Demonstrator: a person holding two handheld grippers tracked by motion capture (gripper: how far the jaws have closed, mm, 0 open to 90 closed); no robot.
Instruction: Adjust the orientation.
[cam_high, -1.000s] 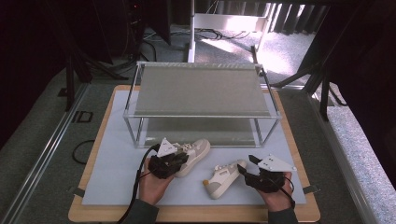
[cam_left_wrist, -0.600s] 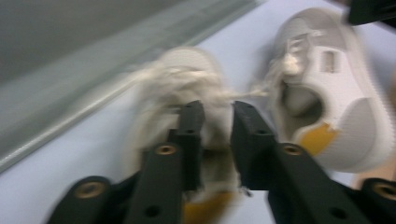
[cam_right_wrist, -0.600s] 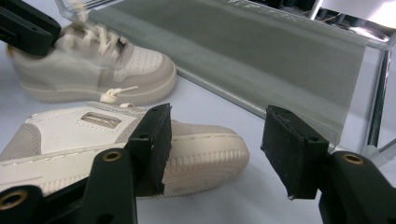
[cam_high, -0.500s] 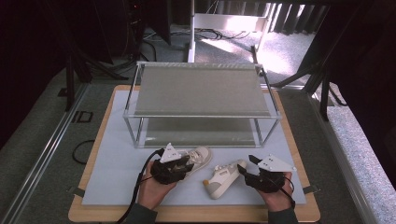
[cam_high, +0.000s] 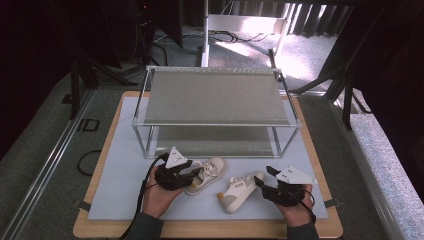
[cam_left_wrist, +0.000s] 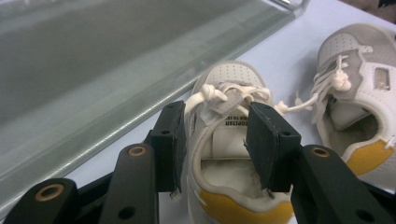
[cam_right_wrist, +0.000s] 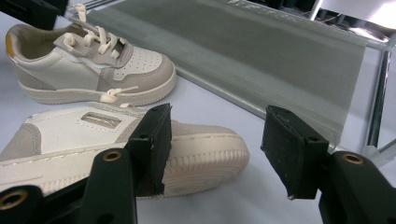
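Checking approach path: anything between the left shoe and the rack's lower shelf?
Nothing visible. The left shoe, with the left gripper fingers at either side of its collar, sits just in front of the rack; its lower shelf looks bare. The other shoe lies aside, right.

Only print I can spot is on the tongue label (cam_left_wrist: 232, 122) of the sneaker (cam_left_wrist: 233, 154) sitting dead centre in the left gripper view. It's a line of small dark capitals, upside down from where I'm looking and half hidden, so I honestly can't read what it says. Nothing else anywhere carries lettering, numbers or a logo that I can read.
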